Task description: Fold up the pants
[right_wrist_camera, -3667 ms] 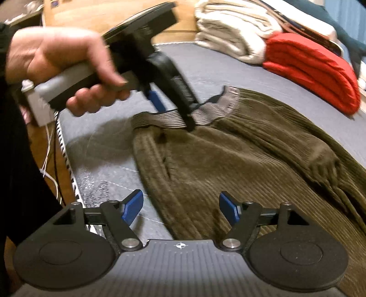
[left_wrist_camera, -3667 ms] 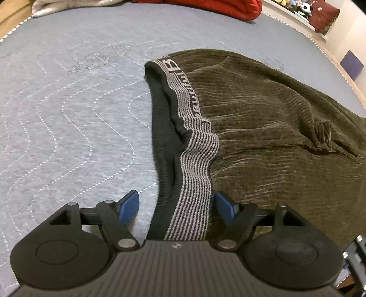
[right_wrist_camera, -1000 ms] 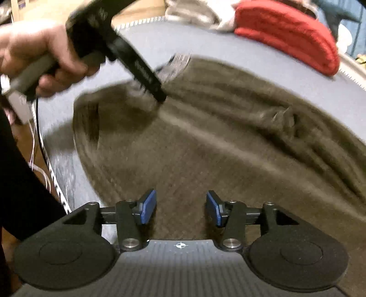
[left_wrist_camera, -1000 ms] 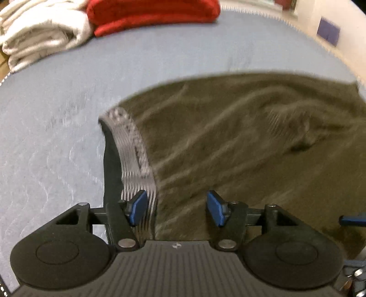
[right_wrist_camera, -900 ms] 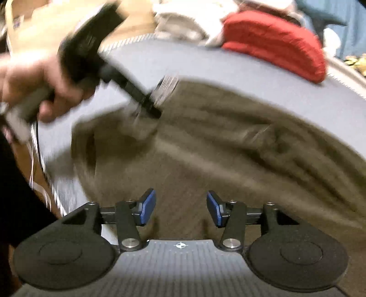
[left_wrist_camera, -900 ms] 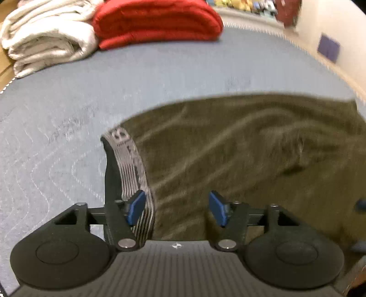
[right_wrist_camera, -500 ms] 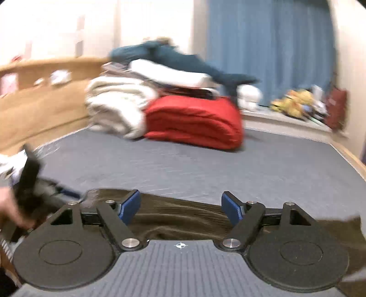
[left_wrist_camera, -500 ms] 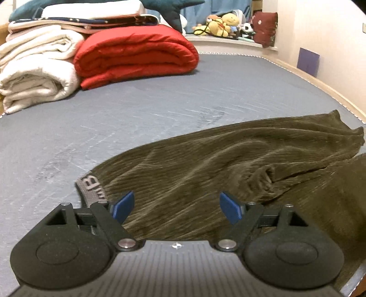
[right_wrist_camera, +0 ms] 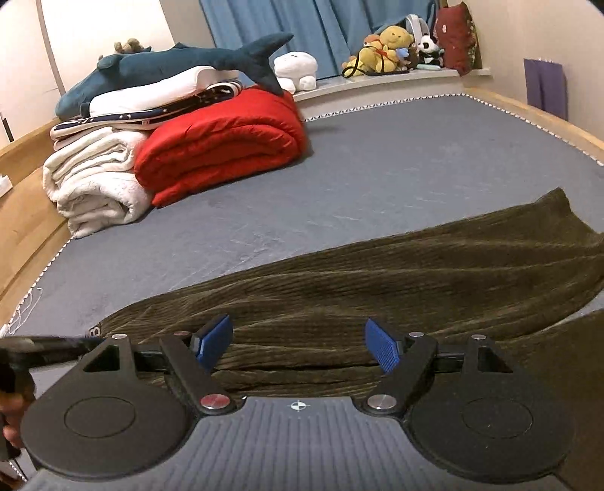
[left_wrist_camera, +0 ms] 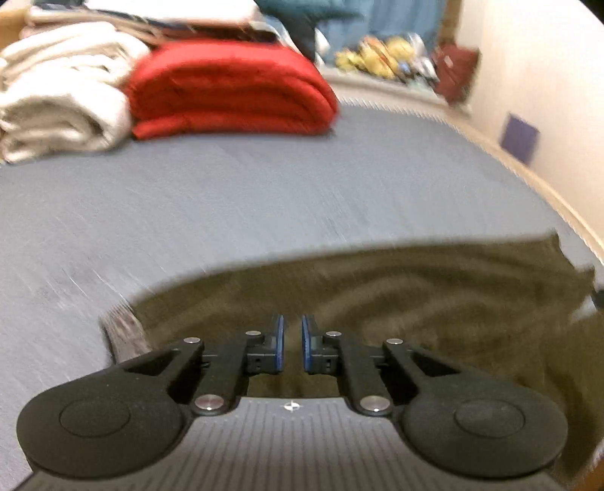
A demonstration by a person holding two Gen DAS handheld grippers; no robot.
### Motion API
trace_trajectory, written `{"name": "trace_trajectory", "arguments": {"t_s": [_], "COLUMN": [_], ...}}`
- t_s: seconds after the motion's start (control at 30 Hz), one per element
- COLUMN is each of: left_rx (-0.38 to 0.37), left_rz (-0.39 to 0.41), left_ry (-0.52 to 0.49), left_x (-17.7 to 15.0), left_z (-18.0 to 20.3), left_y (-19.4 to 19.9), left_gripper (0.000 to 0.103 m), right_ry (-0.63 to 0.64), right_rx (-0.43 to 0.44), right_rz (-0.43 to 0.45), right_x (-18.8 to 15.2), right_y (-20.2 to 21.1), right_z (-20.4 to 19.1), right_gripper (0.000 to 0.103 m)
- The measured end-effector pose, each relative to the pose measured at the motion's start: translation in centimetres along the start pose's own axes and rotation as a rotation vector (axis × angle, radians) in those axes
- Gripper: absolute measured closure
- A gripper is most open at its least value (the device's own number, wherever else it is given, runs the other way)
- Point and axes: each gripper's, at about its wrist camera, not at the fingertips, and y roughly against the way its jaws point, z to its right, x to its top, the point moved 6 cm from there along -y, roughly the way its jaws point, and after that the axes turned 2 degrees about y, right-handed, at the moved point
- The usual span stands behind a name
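Heads up: your left claw (left_wrist_camera: 292,345) is closing, blue pads nearly together, and I can't see any cloth between them, so you may come away pinching nothing. It tilts down over the waist end. The right claw (right_wrist_camera: 298,343) is spread wide, angled down, gripping nothing. The pants (right_wrist_camera: 396,272) lie across the bed (right_wrist_camera: 377,170), red blanket (right_wrist_camera: 222,143) well beyond.

Grey quilted mattress (right_wrist_camera: 377,181) with white stitched edging; folded red duvet (right_wrist_camera: 222,143) just beside rolled white blanket (right_wrist_camera: 94,185); blue plush shark (right_wrist_camera: 170,68) atop stacked bedding; yellow plush toys (right_wrist_camera: 389,45) on ledge under blue curtains (right_wrist_camera: 302,22); purple bag (right_wrist_camera: 545,87) by wall.
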Motion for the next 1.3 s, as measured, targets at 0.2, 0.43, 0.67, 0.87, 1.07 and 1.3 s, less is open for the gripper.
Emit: {"name": "trace_trajectory", "arguments": {"t_s": [0.2,0.43,0.67,0.87,1.07,1.3], "left_rx": [0.026,0.075,0.118,0.049,0.111,0.084], "left_rz": [-0.016,-0.026,-0.1,-0.149,-0.131,-0.046], "left_ry": [0.129,0.112,-0.038,-0.136,-0.233,-0.362], "left_x": [3.7,4.0,2.5,1.6,2.0,1.4], "left_z": [-5.1,-7.4,-6.6,-5.0,-4.0,-1.2], "left_y": [-3.6,-10.8,-16.8,-18.2,-16.0,-8.6], "left_gripper": [0.09,0.041,0.016,0.049,0.099,0.1], "right_ry": [0.009,0.061,0.113,0.119,0.137,0.123], "right_rx": [0.034,0.04,0.035,0.035,0.011,-0.049], "right_rz": [0.034,0.009,0.004,-0.019,-0.037,-0.037], "right_x": [0.6,0.3,0.7,0.7,0.4,0.1], "right_y": [1.2,0.7,0.7,-0.4,-1.1,-0.8], "right_z": [-0.4,-1.0,-1.3,-1.4,-1.8,-0.6], "right_gripper": [0.024,0.024,0.023,0.023,0.023,0.023]}}
